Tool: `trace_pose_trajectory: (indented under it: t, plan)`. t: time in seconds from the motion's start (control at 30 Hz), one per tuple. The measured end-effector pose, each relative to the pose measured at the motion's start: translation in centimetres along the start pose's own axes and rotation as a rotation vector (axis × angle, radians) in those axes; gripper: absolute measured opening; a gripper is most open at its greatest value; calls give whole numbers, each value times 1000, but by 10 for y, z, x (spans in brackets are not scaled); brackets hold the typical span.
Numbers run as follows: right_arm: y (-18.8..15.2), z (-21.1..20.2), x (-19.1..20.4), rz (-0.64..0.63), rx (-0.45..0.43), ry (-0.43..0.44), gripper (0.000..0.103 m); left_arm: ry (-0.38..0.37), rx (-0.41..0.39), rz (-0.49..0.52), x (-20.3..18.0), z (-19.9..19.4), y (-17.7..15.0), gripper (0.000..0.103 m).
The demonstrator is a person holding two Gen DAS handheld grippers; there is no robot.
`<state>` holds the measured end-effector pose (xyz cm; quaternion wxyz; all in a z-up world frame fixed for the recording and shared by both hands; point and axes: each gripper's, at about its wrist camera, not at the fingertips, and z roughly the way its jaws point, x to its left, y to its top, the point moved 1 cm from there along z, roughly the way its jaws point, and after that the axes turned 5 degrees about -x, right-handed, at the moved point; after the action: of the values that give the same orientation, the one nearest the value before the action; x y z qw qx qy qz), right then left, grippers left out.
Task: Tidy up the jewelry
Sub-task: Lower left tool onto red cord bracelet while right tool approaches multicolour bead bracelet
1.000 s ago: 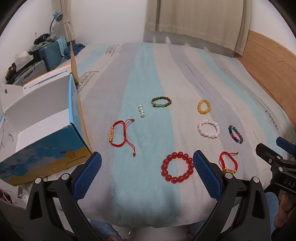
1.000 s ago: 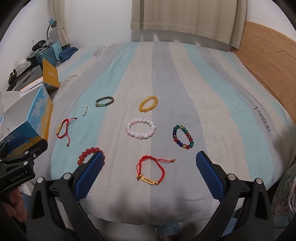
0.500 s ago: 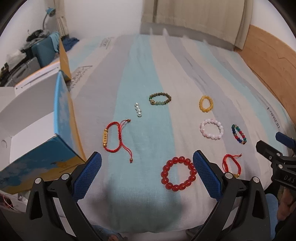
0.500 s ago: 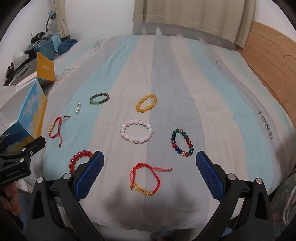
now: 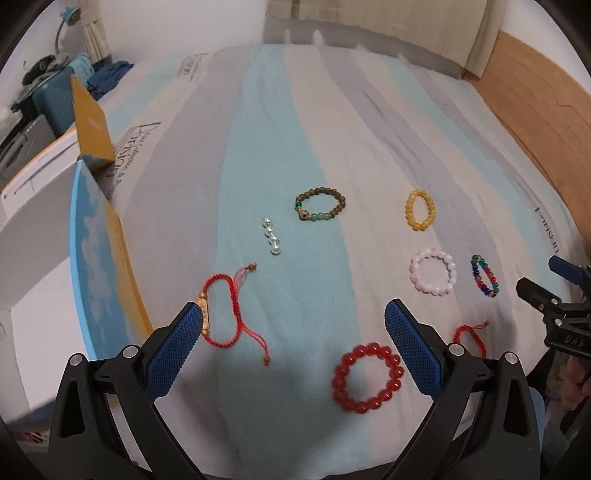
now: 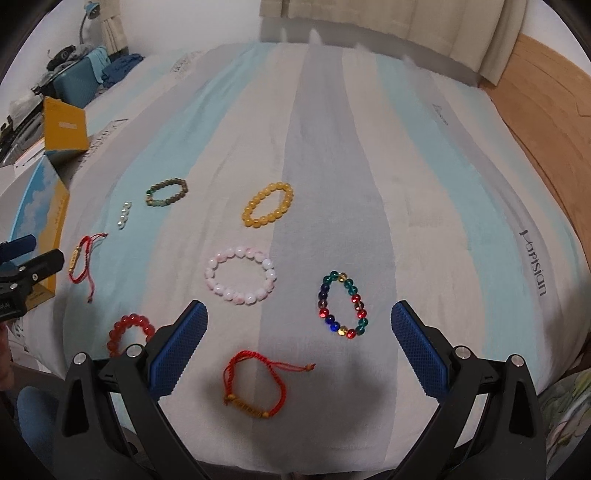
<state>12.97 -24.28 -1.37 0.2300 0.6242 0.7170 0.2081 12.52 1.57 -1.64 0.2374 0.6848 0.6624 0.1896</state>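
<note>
Several bracelets lie on a striped bedspread. In the left wrist view: a red cord bracelet with a gold charm (image 5: 221, 317), a red bead bracelet (image 5: 367, 376), a short pearl strand (image 5: 272, 240), a brown-green bead bracelet (image 5: 320, 204). My left gripper (image 5: 293, 349) is open and empty above the bed's front part, its left pad beside the gold charm. In the right wrist view: a second red cord bracelet (image 6: 255, 384), pink (image 6: 241, 275), multicolour (image 6: 341, 304) and yellow (image 6: 268, 206) bead bracelets. My right gripper (image 6: 299, 349) is open and empty above the second cord bracelet.
An open blue-and-yellow cardboard box (image 5: 92, 254) with a white inside stands at the bed's left edge. A wooden headboard (image 6: 546, 85) runs along the right. Suitcases and clutter (image 6: 77, 70) sit at the far left. Curtains (image 6: 388, 22) hang behind the bed.
Both grippers have moved forward and lower over the bed, so the bracelets appear nearer. The box has slid toward the left edge of the left wrist view. Both stay open.
</note>
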Motion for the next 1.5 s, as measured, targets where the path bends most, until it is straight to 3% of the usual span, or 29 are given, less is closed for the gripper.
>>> trace_pose_trajectory:
  t: [0.2,0.73,1.17,1.27,1.5]
  plan:
    - [13,23,-6,-5,73,6,96,-9,94,-5,7,26,9,96]
    - [20,78,-45,54,189,-21,94,81,161,-46,39,95,18,96]
    - [4,122,-68,112,274,-14,90,99,201,-78,52,129,10,93]
    - [1,129,-71,122,290,-13,88,107,207,-79,53,129,10,86]
    - [-2,145,-80,142,325,3,87,101,247,-74,52,123,10,57]
